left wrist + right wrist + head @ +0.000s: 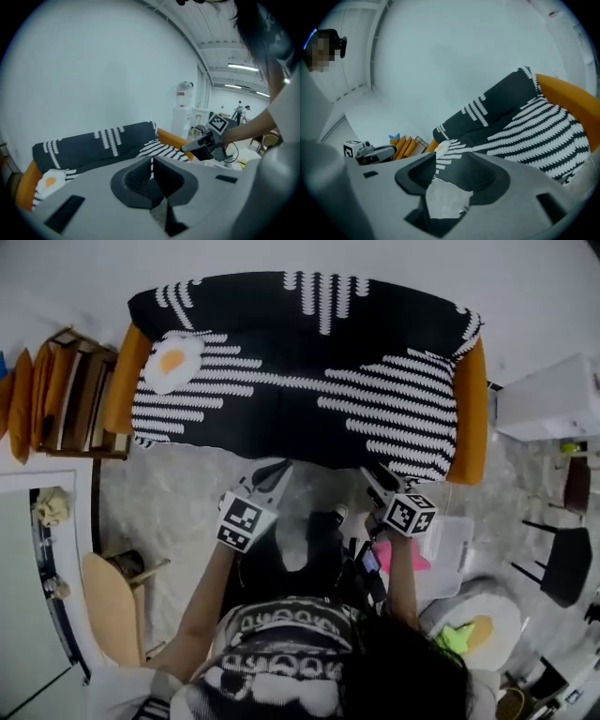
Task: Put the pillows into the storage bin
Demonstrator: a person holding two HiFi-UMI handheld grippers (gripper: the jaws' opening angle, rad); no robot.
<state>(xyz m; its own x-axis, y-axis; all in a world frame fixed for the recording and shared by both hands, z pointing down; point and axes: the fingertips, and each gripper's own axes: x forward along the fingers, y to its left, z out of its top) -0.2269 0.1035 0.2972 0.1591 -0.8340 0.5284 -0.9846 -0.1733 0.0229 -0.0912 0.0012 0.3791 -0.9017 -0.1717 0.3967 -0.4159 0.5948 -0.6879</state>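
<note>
A fried-egg pillow (pixel 173 360) lies at the left end of a sofa with a black-and-white striped cover (pixel 309 362); it also shows in the left gripper view (pixel 49 182) and the right gripper view (pixel 440 147). Both grippers hover in front of the sofa's seat edge. My left gripper (pixel 267 474) (pixel 151 168) has its jaws almost together, only a thin slit between them, holding nothing. My right gripper (pixel 375 479) (pixel 445 180) stands open and empty. A translucent storage bin (pixel 448 545) sits on the floor by my right arm. A second egg-like cushion (pixel 473 629) lies lower right.
A wooden shelf with orange items (pixel 75 390) stands left of the sofa. A white cabinet (pixel 553 395) and black chairs (pixel 567 563) are on the right. A white counter (pixel 28 568) runs along the left. A water dispenser (pixel 183 112) stands beyond the sofa.
</note>
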